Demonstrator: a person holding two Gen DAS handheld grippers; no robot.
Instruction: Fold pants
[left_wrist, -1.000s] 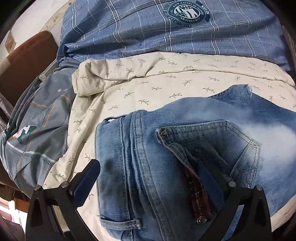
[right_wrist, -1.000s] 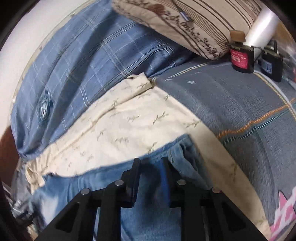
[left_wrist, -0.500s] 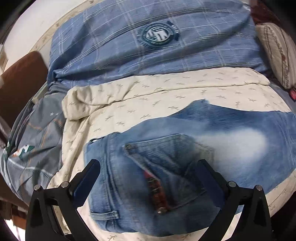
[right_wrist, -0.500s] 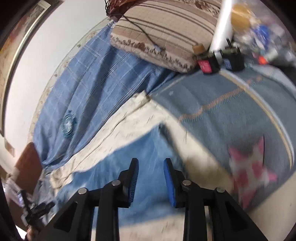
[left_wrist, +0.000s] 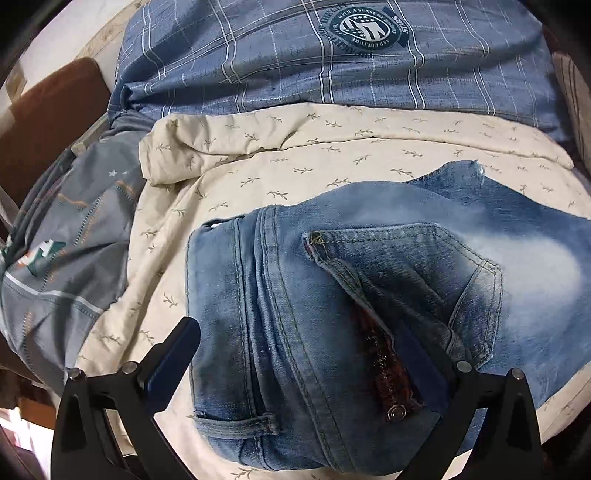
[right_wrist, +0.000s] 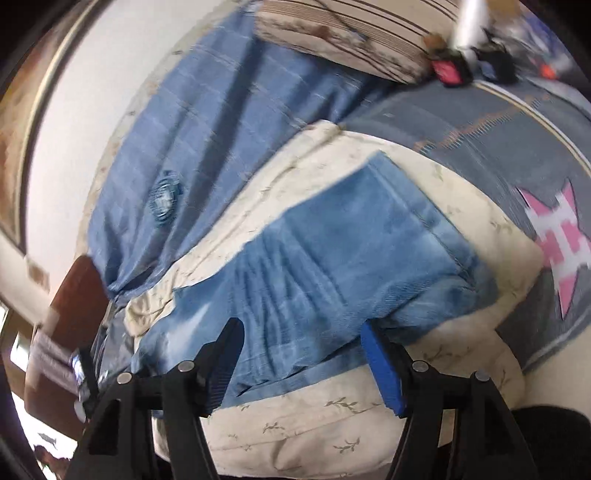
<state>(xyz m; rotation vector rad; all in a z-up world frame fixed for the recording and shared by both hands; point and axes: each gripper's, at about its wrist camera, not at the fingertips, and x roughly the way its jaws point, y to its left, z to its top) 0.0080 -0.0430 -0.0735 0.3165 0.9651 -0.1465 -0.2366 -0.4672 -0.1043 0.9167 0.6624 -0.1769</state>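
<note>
Where the jeans are: we see the jeans (left_wrist: 369, 295) in the lower middle of the left view, lying on the cream sheet (left_wrist: 258, 173). In the right view the jeans (right_wrist: 332, 258) fill the middle of the frame.

How they lie: the legs look laid one on top of the other, so we think one fold is done. The waist end with the back pocket (left_wrist: 406, 288) sits low in the left view. The leg end sits in the middle right of the right view.

Left gripper (left_wrist: 306, 350): wide open, holding nothing. Its fingers stand on both sides of the waist end.

Right gripper (right_wrist: 299, 365): open too, holding nothing. It hangs over the near edge of the legs, at the bottom of the frame.

Doing this step well: we should pinch both layers together, not just the top one. We think each gripper should bite near an edge, then lift evenly and lay one end over the other. If one side goes up faster, the fold may come out crooked. The denim looks thick and stiff, so a deep bite should help.

How many: one pair of jeans, one cream sheet, one blue checked blanket (left_wrist: 295, 66) at the top of the left view, one striped pillow (right_wrist: 351, 37) at the top of the right view, two grippers.
</note>
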